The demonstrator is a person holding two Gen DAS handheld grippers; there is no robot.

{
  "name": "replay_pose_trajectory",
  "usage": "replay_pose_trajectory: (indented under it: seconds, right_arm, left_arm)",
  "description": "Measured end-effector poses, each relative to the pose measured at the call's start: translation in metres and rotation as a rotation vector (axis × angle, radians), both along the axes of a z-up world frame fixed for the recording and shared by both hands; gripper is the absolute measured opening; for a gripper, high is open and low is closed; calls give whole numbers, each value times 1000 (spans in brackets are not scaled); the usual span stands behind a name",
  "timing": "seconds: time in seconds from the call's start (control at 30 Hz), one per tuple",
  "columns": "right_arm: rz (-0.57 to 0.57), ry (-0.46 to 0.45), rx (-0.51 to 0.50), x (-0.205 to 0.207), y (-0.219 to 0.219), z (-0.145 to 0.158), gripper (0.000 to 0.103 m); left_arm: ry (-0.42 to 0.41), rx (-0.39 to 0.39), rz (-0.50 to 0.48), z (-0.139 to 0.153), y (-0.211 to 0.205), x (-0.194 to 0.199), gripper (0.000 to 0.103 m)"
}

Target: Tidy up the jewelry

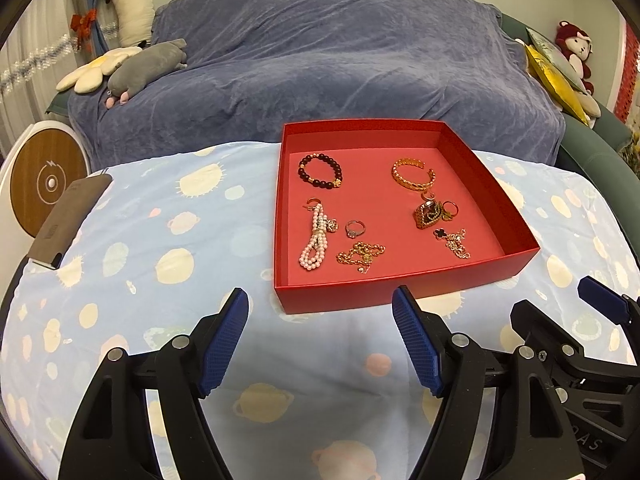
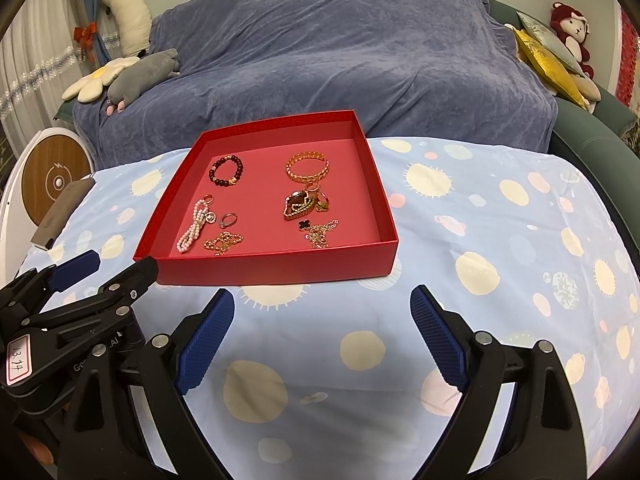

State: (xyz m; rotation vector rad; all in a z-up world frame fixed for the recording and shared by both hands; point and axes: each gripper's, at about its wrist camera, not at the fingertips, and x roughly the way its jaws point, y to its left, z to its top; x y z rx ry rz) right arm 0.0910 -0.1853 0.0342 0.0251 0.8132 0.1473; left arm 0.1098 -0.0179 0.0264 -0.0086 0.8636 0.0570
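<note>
A table draped in a light blue cloth (image 2: 460, 240) printed with pale yellow suns and planets carries 2 things: a shallow, square red cardboard box (image 2: 276, 268) near its middle, and a flat grey-brown card (image 1: 70, 220) at its left edge.

Both views are evenly lit by soft indoor light from above; no lamp is in view. Exposure is moderate, with a slightly warm cast.

Shadows are faint. The red box (image 1: 404, 292) casts a thin soft shadow on the cloth (image 1: 160, 240) along its near wall, and its walls slightly darken the floor edges inside.

Glare is minor: small highlights on the gold bangle (image 2: 307, 168) and on the yellow cushion (image 2: 548, 64) at far right.

Focus is sharp at centre. Fisheye distortion bends the cloth's far edge and the sofa (image 2: 320, 52) outline. Dark vignetting fills the corners, where detail softens.
</note>
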Motion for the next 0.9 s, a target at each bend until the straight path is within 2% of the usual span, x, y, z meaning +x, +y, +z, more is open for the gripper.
replay_pose_trajectory:
  seconds: [0.9]
  right_arm:
    - [4,-17,-9,-4,2,4,87]
  left_arm:
    - [-35,3,10,5,2,-4,71]
